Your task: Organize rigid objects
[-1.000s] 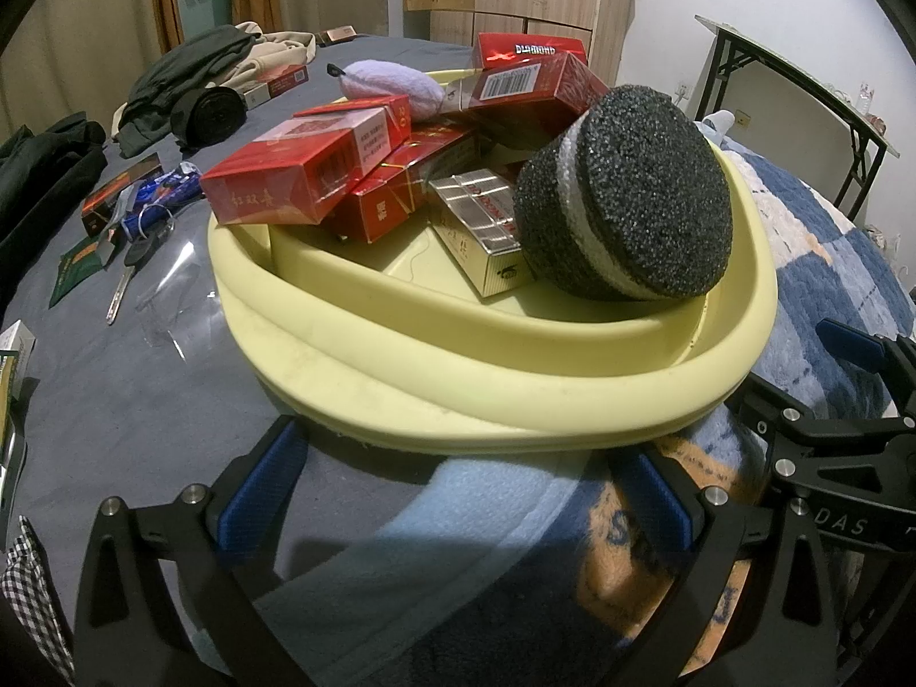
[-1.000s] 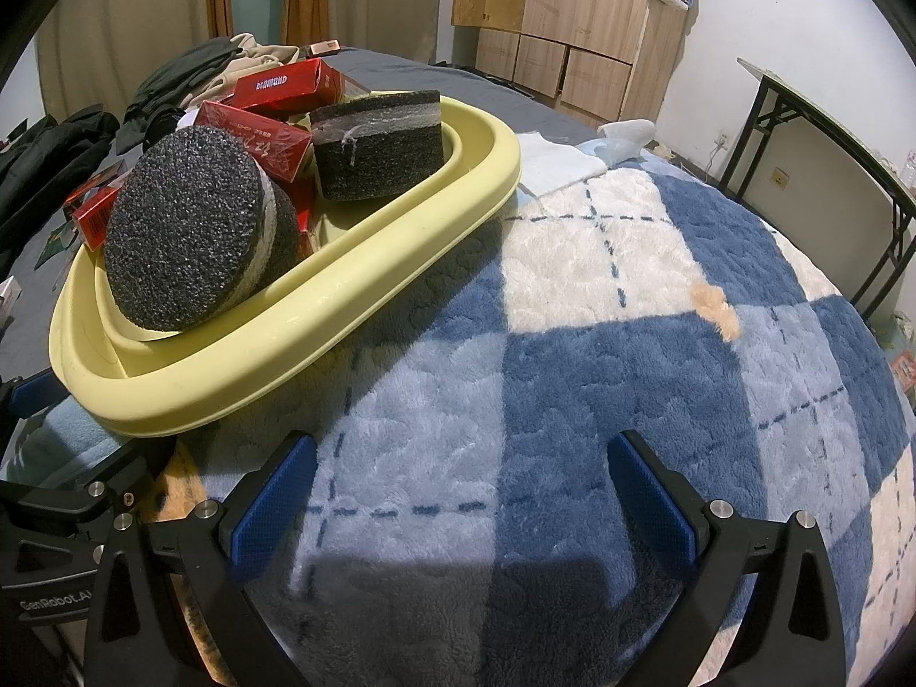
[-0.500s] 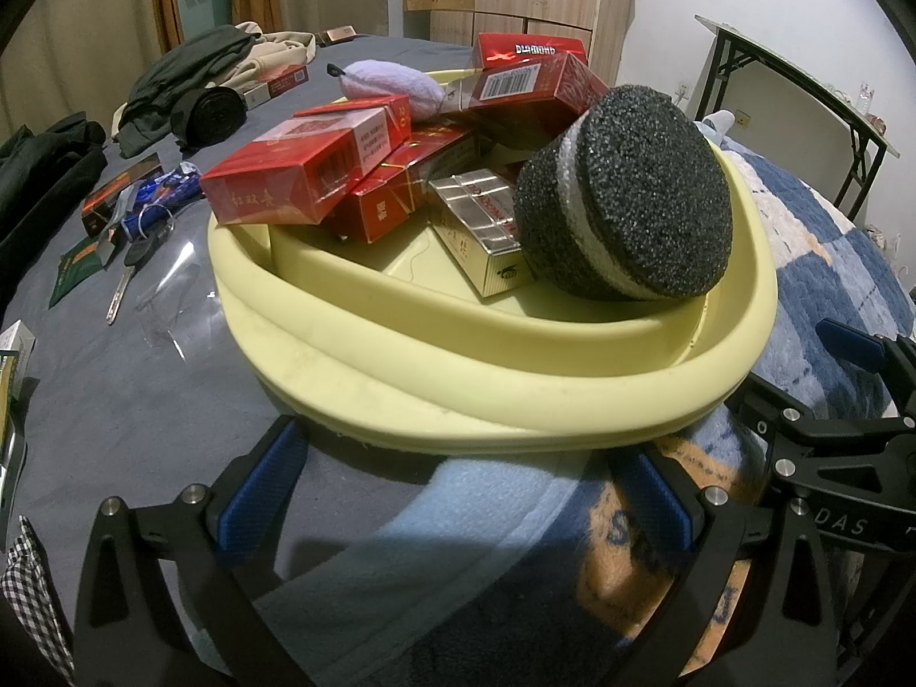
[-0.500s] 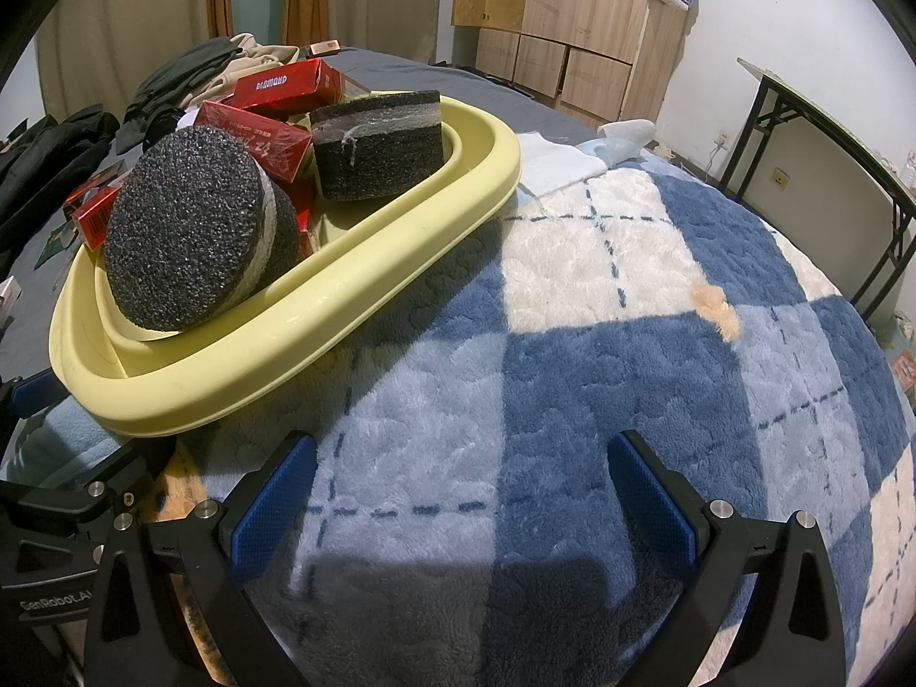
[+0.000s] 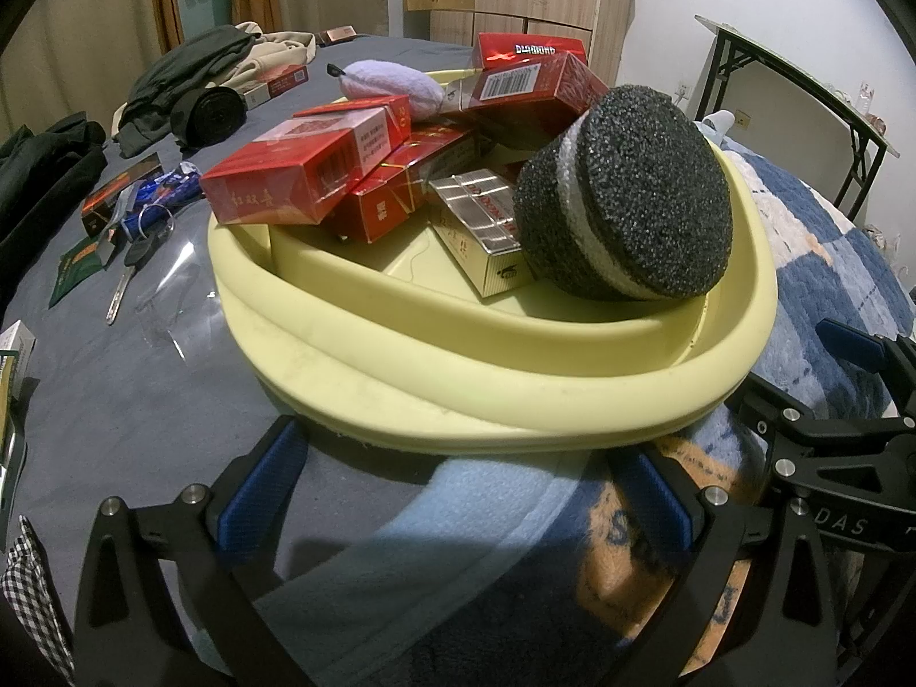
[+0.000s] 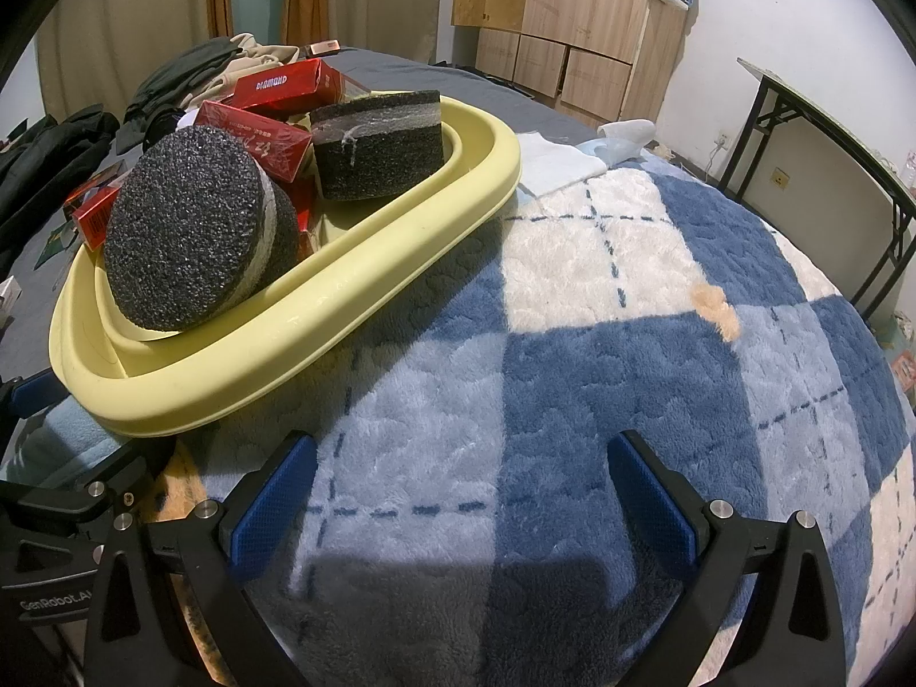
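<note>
Judging by the loose clutter at the left of the left wrist view, a key (image 5: pixel 123 280), a small red box (image 5: pixel 117 194) and a blue wrapper (image 5: pixel 166 194) on the grey bed sheet (image 5: pixel 114 401), the step in hand looks like fetching the next rigid item for the yellow basin (image 5: pixel 515 395). The left tongs (image 5: pixel 458 492) are spread wide and empty at the bottom of the frame, just short of the rim; the right tongs (image 6: pixel 458 492) hang equally spread and empty over the checked blue blanket (image 6: pixel 630 343). Approach a box flat and square. The basin holds red cigarette packs (image 5: pixel 297 177), a silver pack (image 5: pixel 486 229), a round black foam block (image 5: pixel 630 200), a rectangular foam block (image 6: pixel 378 149) and a lilac plush piece (image 5: pixel 395 86).
</note>
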